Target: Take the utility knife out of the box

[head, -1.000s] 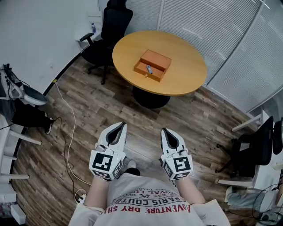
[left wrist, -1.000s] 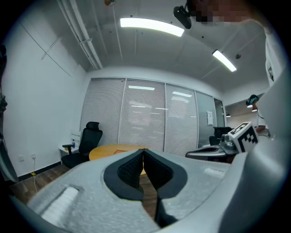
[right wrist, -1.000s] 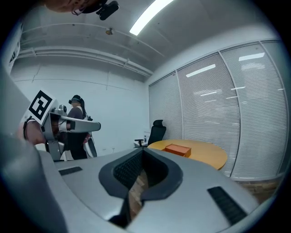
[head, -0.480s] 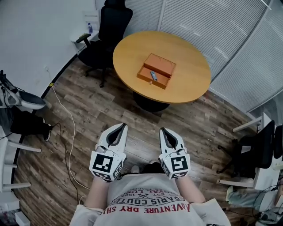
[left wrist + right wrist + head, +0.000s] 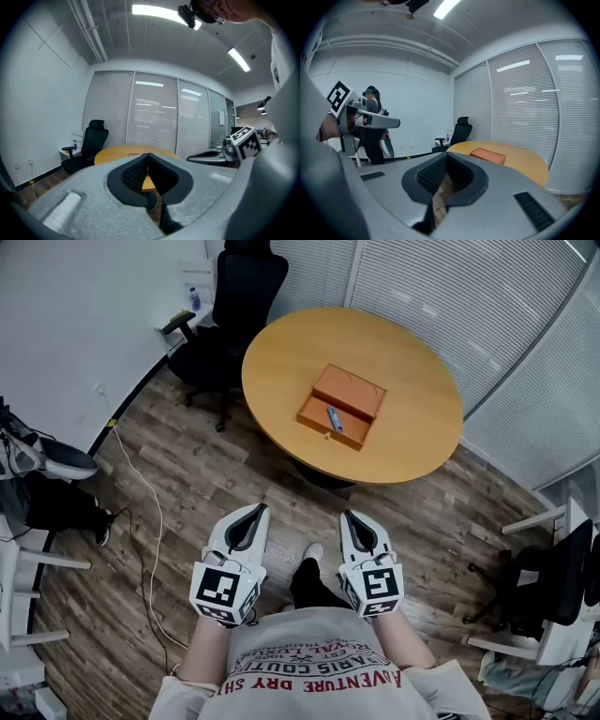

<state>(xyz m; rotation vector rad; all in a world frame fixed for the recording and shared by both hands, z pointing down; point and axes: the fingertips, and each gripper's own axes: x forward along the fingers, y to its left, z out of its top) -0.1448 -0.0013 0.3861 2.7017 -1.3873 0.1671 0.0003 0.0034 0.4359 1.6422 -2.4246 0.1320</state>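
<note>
- Two white-and-grey hand-held grippers show low in the head view, the left gripper [image 5: 254,509] and the right gripper [image 5: 348,516]. They are side by side over the brown wood-plank floor [image 5: 206,456], both with jaws pressed together and nothing in them. Well ahead, a round light-wood table [image 5: 281,362] carries an open orange rectangular box [image 5: 352,390]. The small grey-blue utility knife [image 5: 333,417] lies inside the box's nearer tray, untouched.
- Left gripper view: the dark pads meet at the tip with nothing between them. The table edge shows beyond, with a black high-backed office chair [image 5: 91,140] to its left.
- Right gripper view: the jaws are likewise closed and empty. The orange box sits on the table, well apart from the tips.
- Risk, as I judge it: the jaws must part before reaching in, or closed tips would shove the knife or slide the light box across the table. The tray walls leave little room, so a slanted approach could catch the rim and tip the box.
</note>
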